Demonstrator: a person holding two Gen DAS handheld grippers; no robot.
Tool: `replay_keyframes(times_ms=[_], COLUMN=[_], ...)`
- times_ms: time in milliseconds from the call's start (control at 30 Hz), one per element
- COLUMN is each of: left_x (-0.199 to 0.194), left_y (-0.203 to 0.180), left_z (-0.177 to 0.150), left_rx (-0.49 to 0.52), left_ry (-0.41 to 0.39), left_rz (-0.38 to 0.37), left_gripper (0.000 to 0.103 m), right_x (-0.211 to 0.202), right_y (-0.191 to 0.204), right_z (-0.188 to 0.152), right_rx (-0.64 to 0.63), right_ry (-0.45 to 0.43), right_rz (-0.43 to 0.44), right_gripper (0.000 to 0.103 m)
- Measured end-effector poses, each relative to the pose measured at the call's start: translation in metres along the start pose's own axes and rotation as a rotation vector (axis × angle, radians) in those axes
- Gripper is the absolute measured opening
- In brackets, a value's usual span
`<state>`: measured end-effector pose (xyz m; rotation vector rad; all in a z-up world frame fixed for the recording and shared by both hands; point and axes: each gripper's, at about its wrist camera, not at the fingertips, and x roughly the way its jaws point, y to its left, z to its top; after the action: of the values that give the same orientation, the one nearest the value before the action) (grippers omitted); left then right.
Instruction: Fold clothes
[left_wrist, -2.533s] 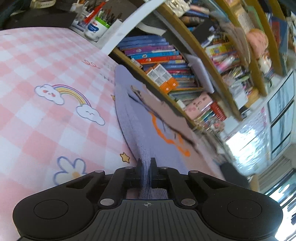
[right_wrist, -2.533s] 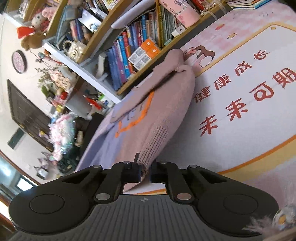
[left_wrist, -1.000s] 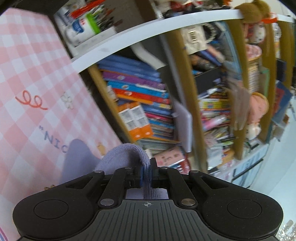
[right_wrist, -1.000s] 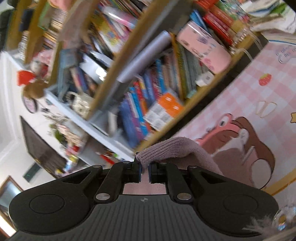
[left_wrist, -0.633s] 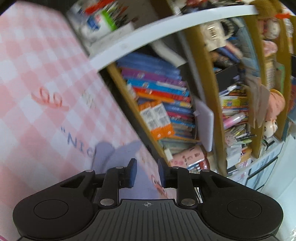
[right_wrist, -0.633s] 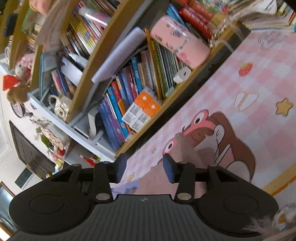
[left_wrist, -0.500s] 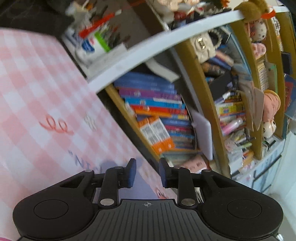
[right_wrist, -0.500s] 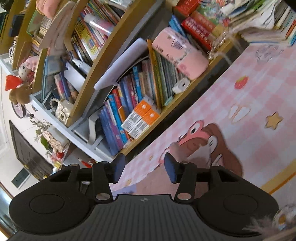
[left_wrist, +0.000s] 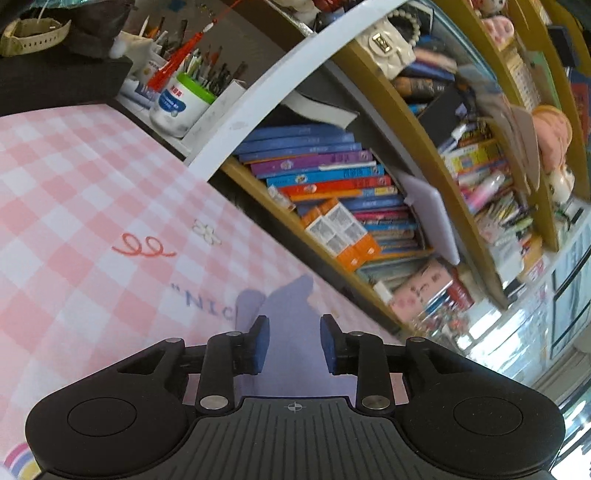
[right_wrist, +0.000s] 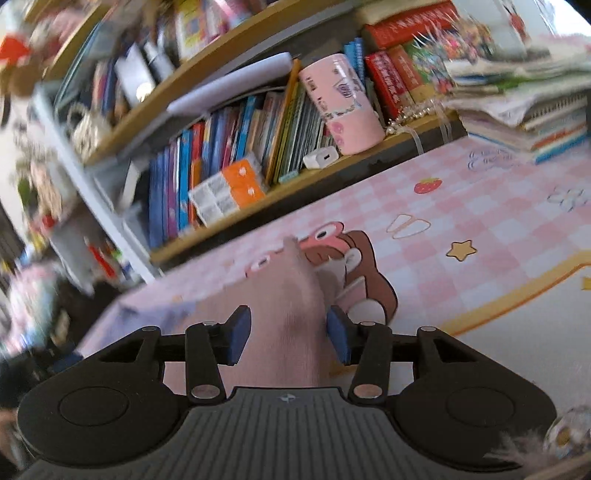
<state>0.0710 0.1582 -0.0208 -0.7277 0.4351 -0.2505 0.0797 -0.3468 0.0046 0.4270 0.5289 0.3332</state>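
Now that both tongs, left (left_wrist: 294, 343) and right (right_wrist: 289, 334), have spread and dropped the sweater (right_wrist: 291, 314), this fold's laid on the counter (left_wrist: 85, 206).

Daylight fills the room, and the lower right of the left view burns out to white glare. The right view is smeared with motion blur, worst along its left edge, where the bookshelf (right_wrist: 207, 122) dissolves into streaks. Both views bend hard at the edges, curving the shelf boards, and shadows stay soft.
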Motion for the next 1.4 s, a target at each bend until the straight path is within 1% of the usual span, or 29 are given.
replay_keyframes(times_ms=[33,133,167,200,233,300,400,433,533,567,600,633,667,700,733,767,800,833,867,900,933,1000,1033,1100,1133,1233,1300,1367,1400], left_x=[0.000,0.003,0.004,0.005,0.002,-0.008,-0.026,-0.028,-0.022,-0.021,-0.021,-0.020,-0.018,-0.016,-0.014,-0.011,-0.008,-0.005,-0.004,-0.004,-0.009,-0.024,-0.029,-0.034,-0.033,-0.017,-0.014,-0.013,-0.012], left_y=[-0.002,-0.010,-0.012,-0.014,-0.015,-0.018,-0.020,-0.019,-0.010,-0.008,-0.009,-0.009,-0.010,-0.011,-0.011,-0.011,-0.011,-0.010,-0.010,-0.010,-0.012,-0.016,-0.017,-0.017,-0.014,-0.007,-0.009,-0.011,-0.012], left_z=[-0.002,-0.010,-0.013,-0.014,-0.015,-0.015,-0.015,-0.016,-0.018,-0.017,-0.016,-0.015,-0.015,-0.014,-0.014,-0.015,-0.016,-0.017,-0.018,-0.018,-0.018,-0.017,-0.018,-0.018,-0.019,-0.021,-0.020,-0.018,-0.015], left_rx=[0.011,0.057,0.073,0.081,0.083,0.086,0.083,0.086,0.073,0.072,0.076,0.083,0.094,0.104,0.113,0.122,0.130,0.138,0.142,0.144,0.144,0.142,0.140,0.136,0.124,0.118,0.131,0.144,0.151], left_ry=[0.012,0.053,0.062,0.065,0.055,0.018,-0.033,-0.034,0.002,0.003,-0.004,-0.006,-0.004,-0.002,0.006,0.017,0.028,0.044,0.055,0.057,0.036,-0.037,-0.060,-0.083,-0.071,0.022,0.027,0.018,0.013], left_rz=[0.005,0.018,0.019,0.007,-0.017,-0.061,-0.085,-0.068,0.028,0.041,0.043,0.049,0.059,0.069,0.085,0.104,0.124,0.143,0.143,0.130,0.086,-0.047,-0.073,-0.065,-0.041,0.080,0.097,0.098,0.092], left_gripper=[0.030,0.025,0.019,0.009,0.000,0.000,0.000,0.000,0.000,0.000,0.004,0.010,0.019,0.024,0.028,0.028,0.028,0.025,0.022,0.020,0.006,0.006,0.006,0.006,0.006,0.007,0.014,0.035,0.040], right_x=[-0.002,-0.001,0.000,0.001,0.000,-0.009,-0.022,-0.024,-0.016,-0.013,-0.010,-0.008,-0.008,-0.007,-0.006,-0.005,-0.005,-0.005,-0.006,-0.007,-0.007,-0.008,-0.008,-0.008,-0.007,-0.007,-0.007,-0.007,-0.007], right_y=[0.004,0.009,0.010,0.011,0.011,0.014,0.017,0.018,0.015,0.011,0.008,0.006,0.004,0.002,0.000,-0.001,-0.002,-0.004,-0.004,-0.004,-0.005,-0.004,-0.004,-0.004,-0.005,-0.007,-0.006,-0.006,-0.006], right_z=[-0.002,-0.008,-0.010,-0.011,-0.011,-0.009,-0.005,-0.004,-0.008,-0.010,-0.012,-0.013,-0.014,-0.014,-0.014,-0.014,-0.015,-0.015,-0.015,-0.015,-0.015,-0.014,-0.014,-0.014,-0.014,-0.013,-0.013,-0.013,-0.012], right_rx=[-0.028,-0.095,-0.112,-0.122,-0.137,-0.145,-0.146,-0.146,-0.143,-0.125,-0.109,-0.100,-0.094,-0.088,-0.081,-0.074,-0.067,-0.060,-0.056,-0.052,-0.049,-0.052,-0.053,-0.047,-0.042,-0.034,-0.034,-0.033,-0.032], right_ry=[0.006,0.026,0.033,0.037,0.032,-0.006,-0.050,-0.055,-0.014,0.002,0.015,0.018,0.017,0.017,0.015,0.015,0.016,0.017,0.013,0.009,0.005,0.005,0.005,0.006,0.007,0.012,0.012,0.013,0.014], right_rz=[-0.019,-0.085,-0.101,-0.102,-0.100,-0.074,-0.040,-0.037,-0.079,-0.085,-0.091,-0.095,-0.099,-0.103,-0.103,-0.101,-0.099,-0.097,-0.093,-0.089,-0.086,-0.084,-0.083,-0.080,-0.077,-0.073,-0.073,-0.074,-0.074], right_gripper=[0.042,0.022,0.013,0.006,0.006,0.006,0.005,0.005,0.006,0.007,0.013,0.015,0.025,0.030,0.030,0.030,0.026,0.021,0.012,0.008,0.008,0.006,0.006,0.006,0.006,0.006,0.006,0.006,0.006])
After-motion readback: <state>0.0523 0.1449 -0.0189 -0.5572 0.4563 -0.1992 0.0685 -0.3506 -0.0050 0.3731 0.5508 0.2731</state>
